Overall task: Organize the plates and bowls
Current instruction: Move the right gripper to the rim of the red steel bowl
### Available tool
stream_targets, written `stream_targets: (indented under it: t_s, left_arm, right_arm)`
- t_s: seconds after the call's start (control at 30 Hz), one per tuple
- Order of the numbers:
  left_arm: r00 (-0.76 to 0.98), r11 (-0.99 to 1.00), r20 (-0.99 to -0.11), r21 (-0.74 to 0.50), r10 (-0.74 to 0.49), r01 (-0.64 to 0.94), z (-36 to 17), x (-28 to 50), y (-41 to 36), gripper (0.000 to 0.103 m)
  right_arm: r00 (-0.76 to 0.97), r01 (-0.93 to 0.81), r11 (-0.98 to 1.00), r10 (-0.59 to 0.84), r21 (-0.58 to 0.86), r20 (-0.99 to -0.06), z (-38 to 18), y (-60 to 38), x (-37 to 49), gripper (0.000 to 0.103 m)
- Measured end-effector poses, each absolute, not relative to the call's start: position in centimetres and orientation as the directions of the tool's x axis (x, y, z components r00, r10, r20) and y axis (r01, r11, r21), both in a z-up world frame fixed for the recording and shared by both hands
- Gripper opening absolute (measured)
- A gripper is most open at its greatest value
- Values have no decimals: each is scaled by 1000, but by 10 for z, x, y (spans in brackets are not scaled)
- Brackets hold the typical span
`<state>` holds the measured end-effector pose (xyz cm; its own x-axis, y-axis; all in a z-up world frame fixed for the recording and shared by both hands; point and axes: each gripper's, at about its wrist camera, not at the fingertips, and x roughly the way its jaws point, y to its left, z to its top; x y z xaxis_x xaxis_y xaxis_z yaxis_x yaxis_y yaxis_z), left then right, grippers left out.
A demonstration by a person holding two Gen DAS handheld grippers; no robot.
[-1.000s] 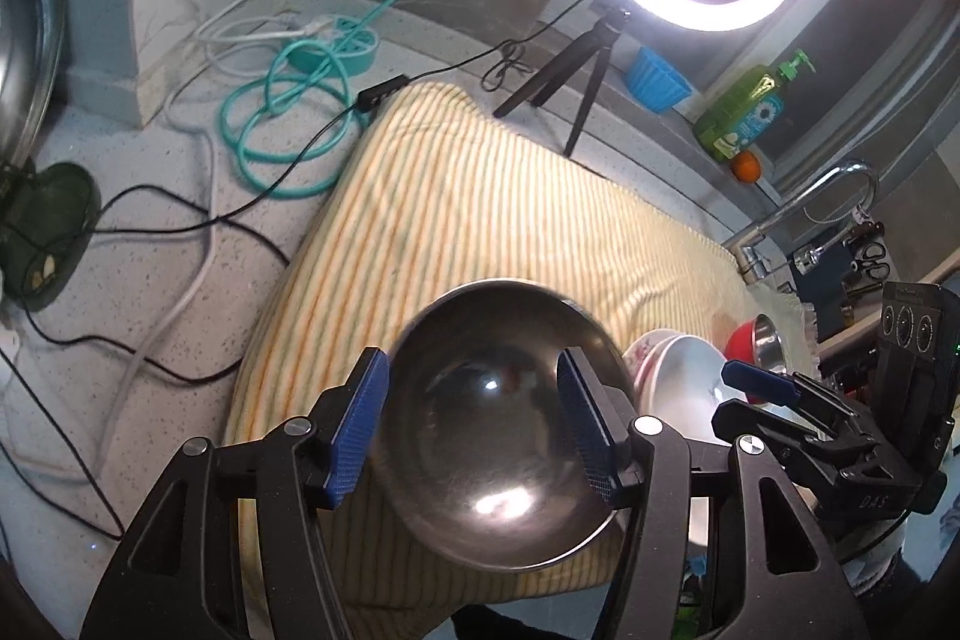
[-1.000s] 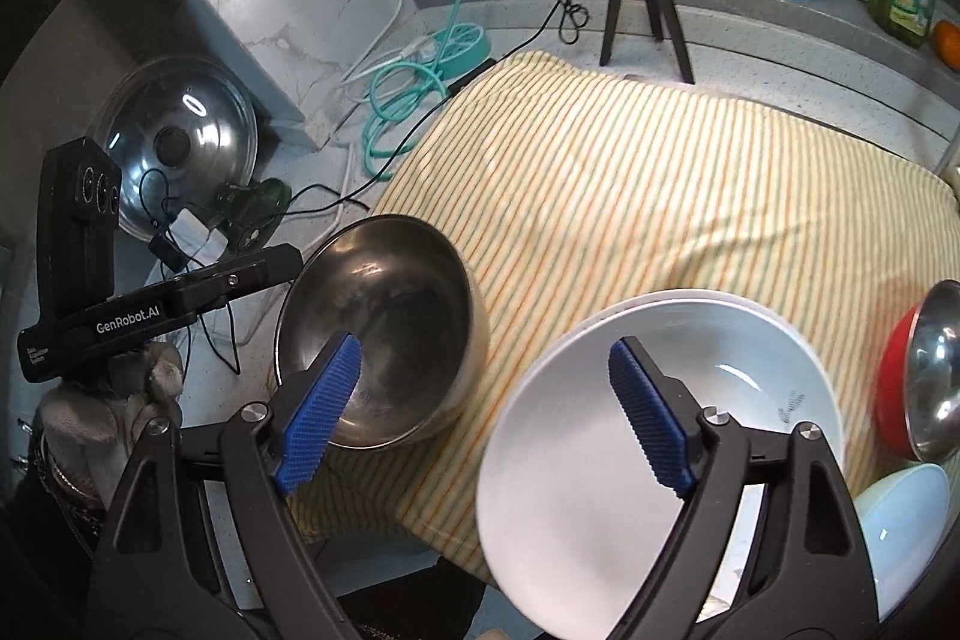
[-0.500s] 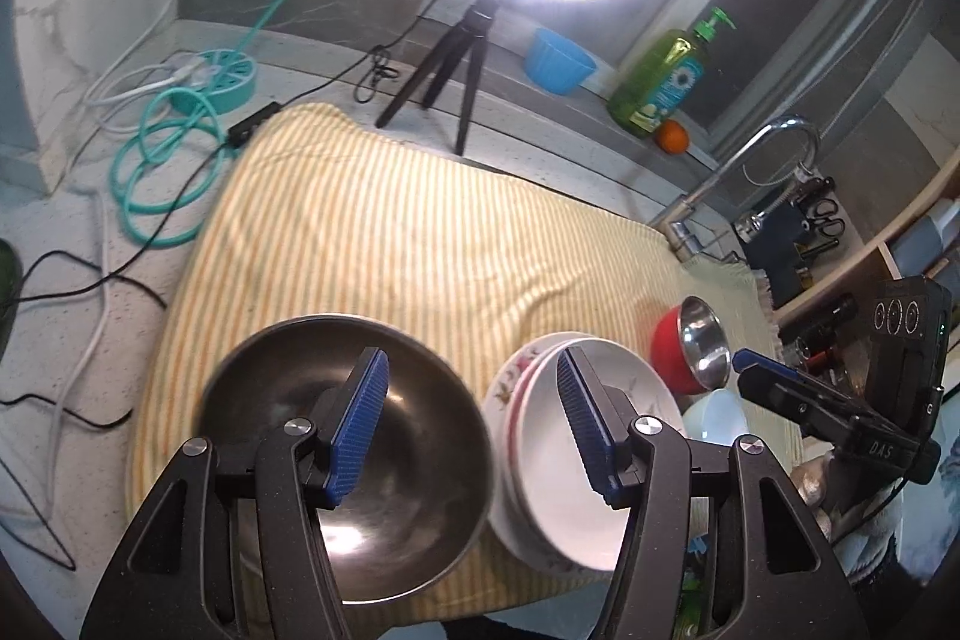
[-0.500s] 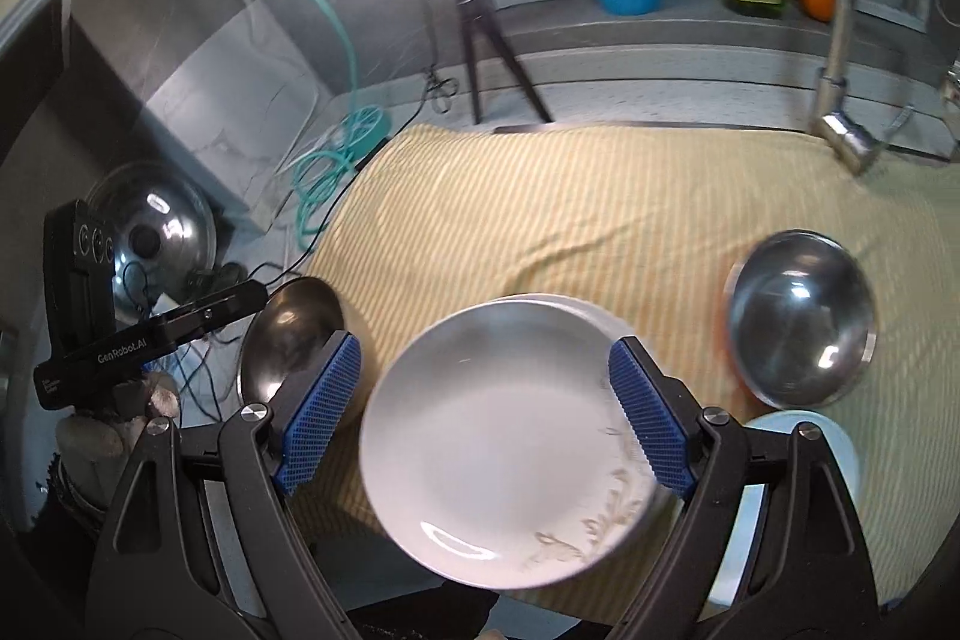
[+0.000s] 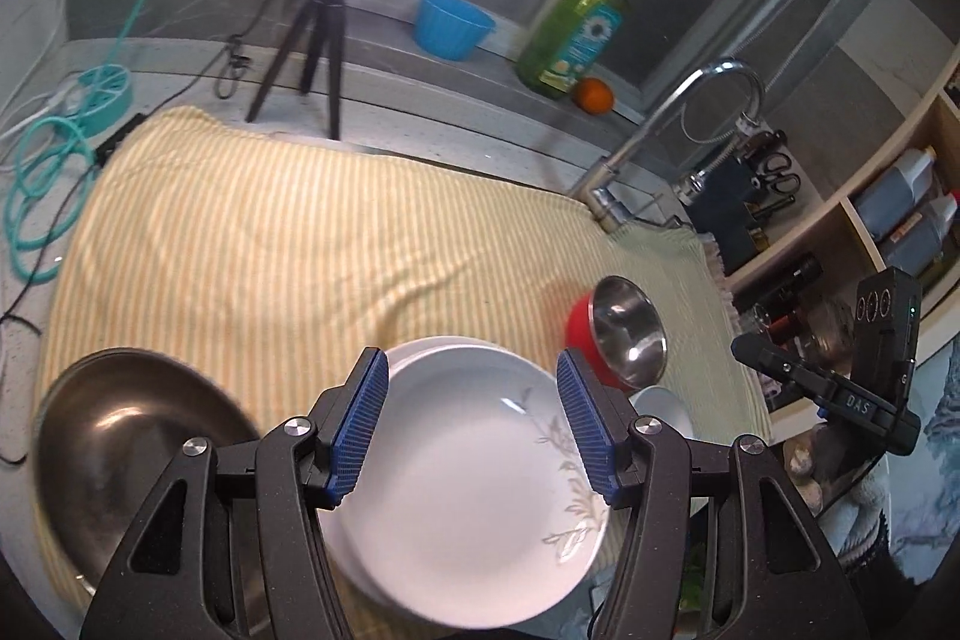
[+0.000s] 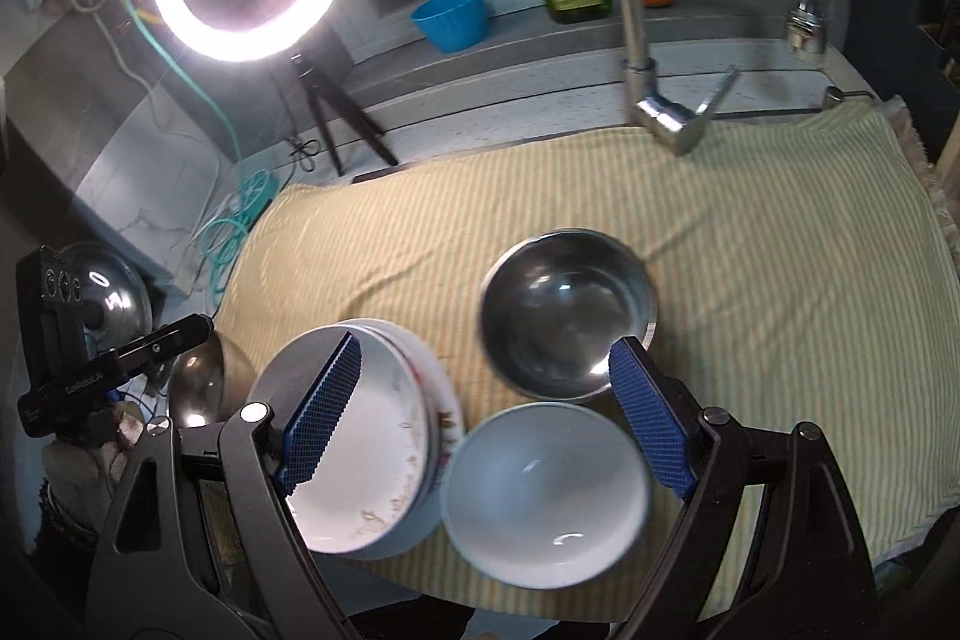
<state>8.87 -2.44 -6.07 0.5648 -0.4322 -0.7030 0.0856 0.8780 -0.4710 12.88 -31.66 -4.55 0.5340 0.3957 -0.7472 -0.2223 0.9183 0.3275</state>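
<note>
the left tool (image 5: 471, 427) hangs wide open and empty above the stack of white plates (image 5: 474, 484), its blue pads standing to either side of the top plate's far rim without touching it. the plates lie at the near edge of the striped cloth (image 5: 288, 244) that covers the table, and the large steel bowl (image 5: 132, 454) sits just beside them on the left, while the red-sided steel bowl (image 5: 627, 340) lies beyond them to the right. the right tool (image 6: 486, 418) is also spread wide and grips nothing; the white bowl (image 6: 546, 496) lies directly below the gap between its fingers, just beside the plate stack (image 6: 360, 436) on the left, with the red-sided bowl (image 6: 567, 310) a little farther out on the cloth. the white bowl looks wider than the opening, so a grasp across it seems unlikely; my judgement is that the right tool, clearly the nearer one, would need to come down over the bowl's rim and pinch one wall. the bowl is round, so no long axis matters, only which stretch of rim is free: the side toward the plates is crowded, the right and near sides are open. the left tool is nearer the plates and the large bowl.
</note>
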Motion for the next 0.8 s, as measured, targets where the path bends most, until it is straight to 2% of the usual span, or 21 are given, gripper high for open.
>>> stream_targets:
  t_s: [0.33, 0.5, 0.63, 0.8]
  left_arm:
    - [501, 853, -704, -496, -503, 160, -76, 120, -91, 58]
    - [461, 838, -708, -516, -535, 178, -87, 135, -120, 56]
    - [428, 828, -715, -528, -553, 188, -96, 145, -139, 54]
    - [397, 824, -727, -535, -560, 183, -106, 156, -152, 44]
  right_arm:
    - [512, -147, 931, 360, 334, -780, -76, -370, 149, 87]
    - [489, -114, 927, 365, 357, -793, -92, -386, 162, 74]
    - [447, -104, 911, 401, 399, -799, -106, -393, 172, 60]
    - [394, -109, 891, 446, 441, -804, -123, -393, 183, 43]
